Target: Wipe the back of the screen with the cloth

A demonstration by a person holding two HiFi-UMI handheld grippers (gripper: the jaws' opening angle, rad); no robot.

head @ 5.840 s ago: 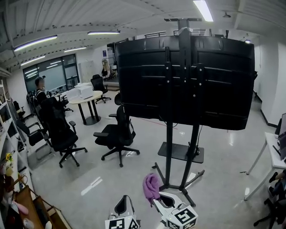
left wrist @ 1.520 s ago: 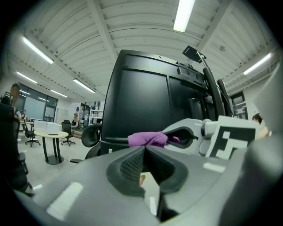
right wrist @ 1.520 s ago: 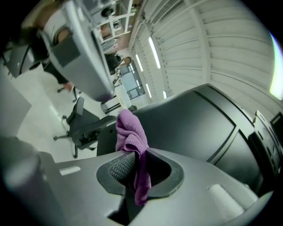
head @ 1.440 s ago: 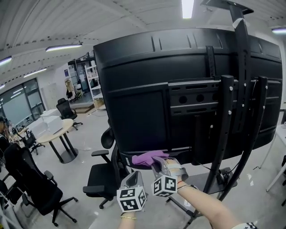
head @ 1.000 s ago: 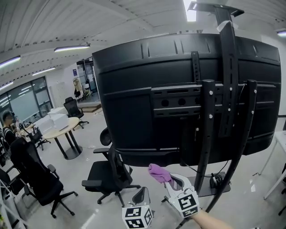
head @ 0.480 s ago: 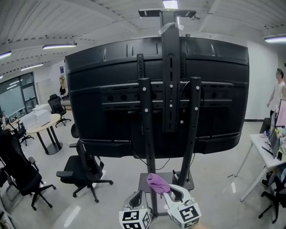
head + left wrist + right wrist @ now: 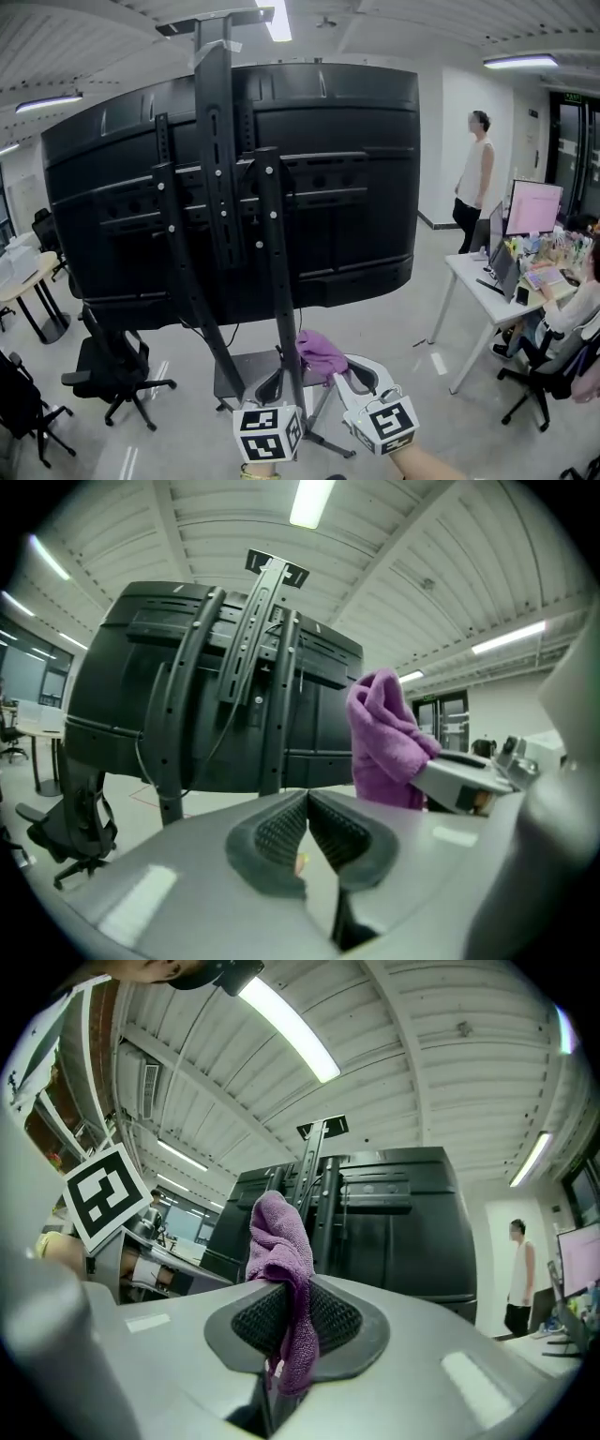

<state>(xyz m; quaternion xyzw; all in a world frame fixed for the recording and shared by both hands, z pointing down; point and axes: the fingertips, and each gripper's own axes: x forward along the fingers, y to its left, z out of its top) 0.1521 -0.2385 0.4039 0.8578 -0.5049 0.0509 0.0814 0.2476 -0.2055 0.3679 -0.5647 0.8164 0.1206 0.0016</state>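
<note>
An office chair [image 7: 112, 370] stands at far left, under the edge of a large black screen [image 7: 356, 187] seen from behind. The screen is mounted on a wheeled stand [image 7: 277, 281] whose upright posts cross its ribbed back panel. In the near foreground, the left gripper [image 7: 272, 389] is held low before the stand; its jaws are pressed together with nothing between them. Just to its right, the right gripper [image 7: 342, 370] is clamped on a purple cloth [image 7: 321, 349], which bunches up above the jaws while a short tail hangs below them. The cloth sits below the screen's bottom edge and apart from the panel. Farther right, a person [image 7: 476, 178] stands by the far wall, beyond a white desk [image 7: 478, 277] carrying a lit monitor [image 7: 532, 206].
</note>
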